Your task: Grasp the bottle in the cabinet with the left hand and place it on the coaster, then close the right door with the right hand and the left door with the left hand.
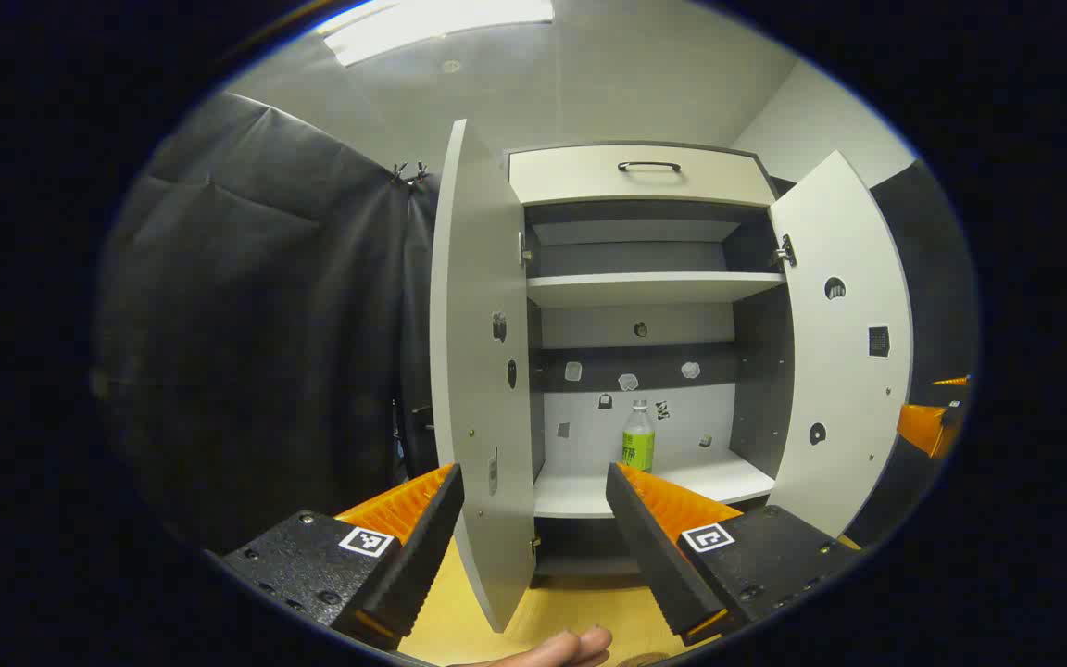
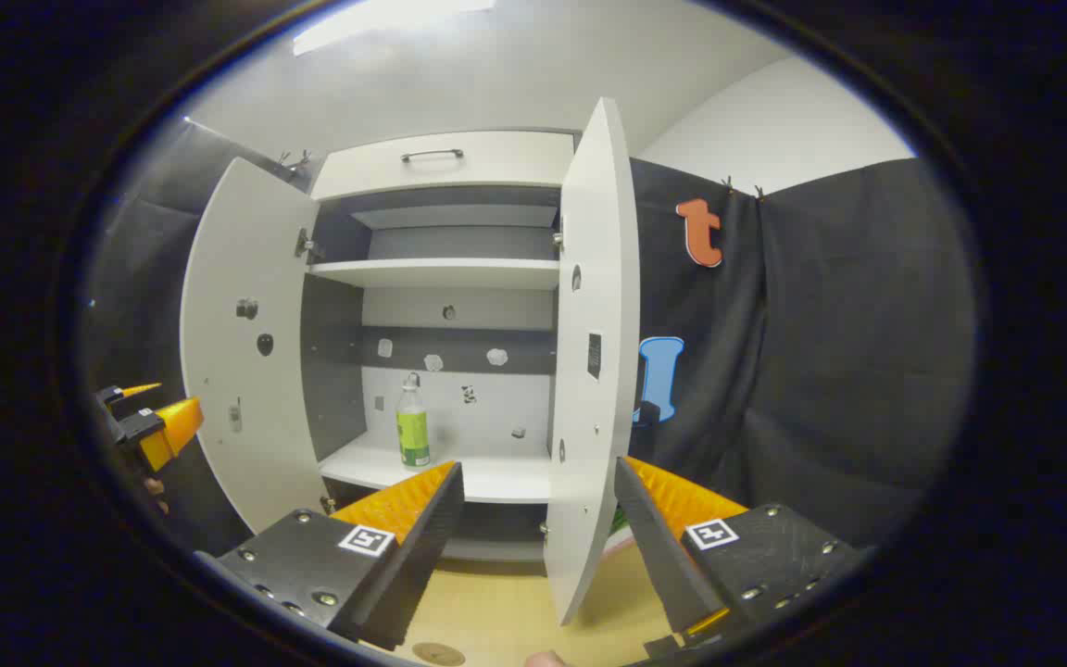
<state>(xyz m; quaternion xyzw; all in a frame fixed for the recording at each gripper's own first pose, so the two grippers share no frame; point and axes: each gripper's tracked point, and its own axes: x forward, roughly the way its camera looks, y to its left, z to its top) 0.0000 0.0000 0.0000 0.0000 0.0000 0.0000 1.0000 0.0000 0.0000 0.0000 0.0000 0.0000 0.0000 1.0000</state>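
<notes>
In the left gripper view, dark cloth [image 1: 256, 306] hung in soft folds at nine o'clock. The left gripper [image 1: 533, 537] stood released, its ribbed fingers wide apart at six o'clock with nothing between them. The left door [image 1: 478, 371], a flat white panel, stood swung out just beyond them. The cabinet [image 1: 645, 171] was a white box with dark side walls, a drawer front with a dark bar handle at twelve o'clock and a bare upper shelf [image 1: 649, 289]. On the bottom shelf stood the bottle [image 1: 638, 437], upright, clear with a green label and pale cap, near the back wall, alone. The right door [image 1: 844, 343] stood open at three o'clock; past it the other gripper was cut off by the edge. A fingertip [image 1: 580, 644] showed at six o'clock above the wooden tabletop [image 1: 496, 639].

In the right gripper view, the right gripper [image 2: 538, 537] was likewise released and empty. A round disc [image 2: 438, 653] at six o'clock, partly cut off, was too unclear to identify.
</notes>
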